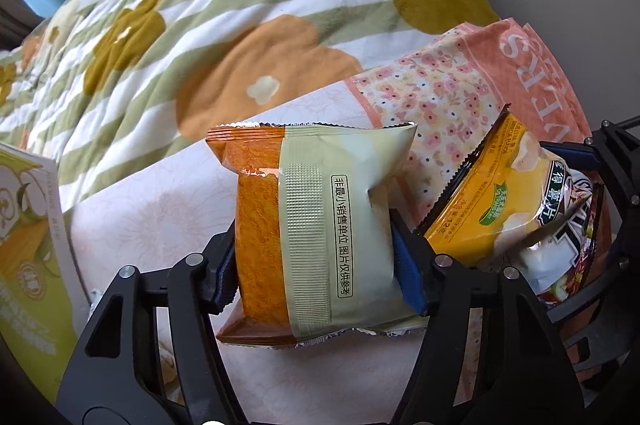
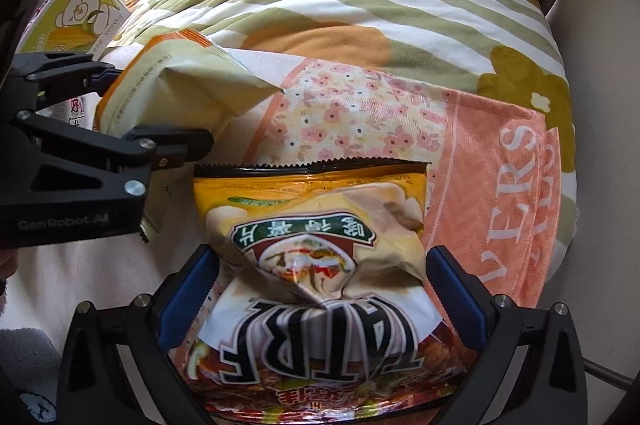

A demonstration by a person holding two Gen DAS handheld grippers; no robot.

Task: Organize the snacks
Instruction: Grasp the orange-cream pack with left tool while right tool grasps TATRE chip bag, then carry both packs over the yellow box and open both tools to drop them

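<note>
Your left gripper is squeezing the orange cake packet; your right gripper is straddling the chips bag, can't tell if it's pinching.

Flowered quilt, pink towel

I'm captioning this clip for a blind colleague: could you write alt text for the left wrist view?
The left gripper clamps an orange and pale green snack packet between its blue pads, above a pale floral sheet. To its right, a yellow chip bag sits between the right gripper's fingers, with a striped flower quilt behind and a green box at left.
</note>
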